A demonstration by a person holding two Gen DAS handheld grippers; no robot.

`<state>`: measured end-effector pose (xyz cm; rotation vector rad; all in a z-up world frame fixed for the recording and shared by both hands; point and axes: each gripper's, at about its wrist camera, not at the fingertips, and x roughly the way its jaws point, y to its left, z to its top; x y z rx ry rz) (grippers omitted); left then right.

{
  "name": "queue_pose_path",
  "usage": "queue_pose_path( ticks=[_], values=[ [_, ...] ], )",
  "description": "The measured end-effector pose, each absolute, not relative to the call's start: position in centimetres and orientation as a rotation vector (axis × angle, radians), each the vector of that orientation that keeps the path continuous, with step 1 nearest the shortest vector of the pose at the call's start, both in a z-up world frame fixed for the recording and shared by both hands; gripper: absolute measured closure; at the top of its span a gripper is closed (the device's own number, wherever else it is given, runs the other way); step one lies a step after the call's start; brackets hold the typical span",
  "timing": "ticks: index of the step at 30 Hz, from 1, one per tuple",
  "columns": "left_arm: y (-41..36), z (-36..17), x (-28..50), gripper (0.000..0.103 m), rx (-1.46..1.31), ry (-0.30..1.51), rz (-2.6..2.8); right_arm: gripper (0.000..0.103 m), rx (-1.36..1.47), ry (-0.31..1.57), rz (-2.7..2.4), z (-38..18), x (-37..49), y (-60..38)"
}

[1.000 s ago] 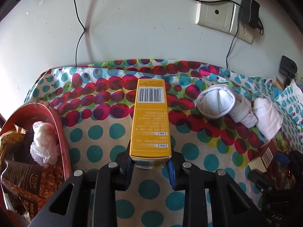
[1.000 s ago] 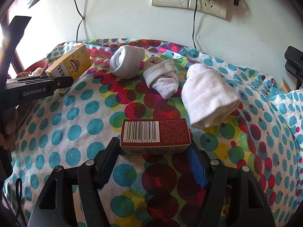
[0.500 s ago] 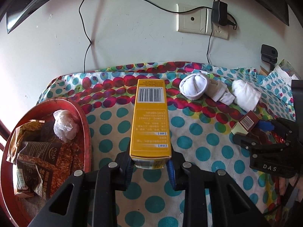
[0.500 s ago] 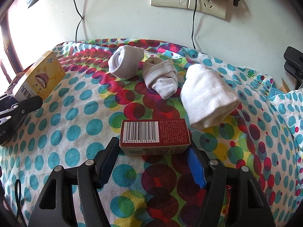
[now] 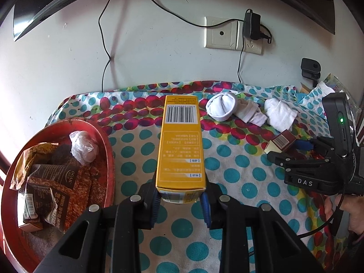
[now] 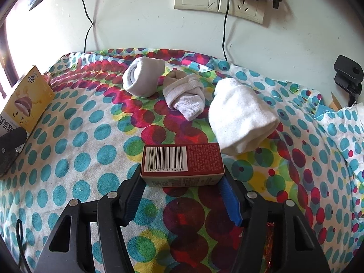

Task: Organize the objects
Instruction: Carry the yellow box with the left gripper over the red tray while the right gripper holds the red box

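Left wrist view: the dotted cloth (image 5: pixel 229 173) covers the worktop up to the white wall, with open room between the red tray (image 5: pixel 109 150) at its left edge and the three rolled socks (image 6: pixel 241 116) near the far edge. The left hand-held gripper (image 5: pixel 180 201) clamps the yellow box (image 5: pixel 180 145), lifted clear of the cloth beside the tray's rim. The right hand-held gripper (image 6: pixel 182 195) has just been closing; the red box (image 6: pixel 182 163) sits between its pads, which now meet its ends, just before the nearest sock.
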<state>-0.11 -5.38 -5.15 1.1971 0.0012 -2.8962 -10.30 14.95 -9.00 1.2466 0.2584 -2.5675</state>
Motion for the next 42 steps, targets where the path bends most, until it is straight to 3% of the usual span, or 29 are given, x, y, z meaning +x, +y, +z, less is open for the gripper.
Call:
queue_pose_path(
  ticks=[22,42],
  values=[
    [-7.2,-3.3,0.5,0.073,1.117,0.025,-2.894,0.040,1.269,0.234,-2.578,-9.1,-10.6,15.2],
    [-15.5,-2.9,0.4,0.073,1.038,0.261,-2.724,0.038,1.266,0.233,-2.578,-9.2,-10.6,15.2]
  ],
)
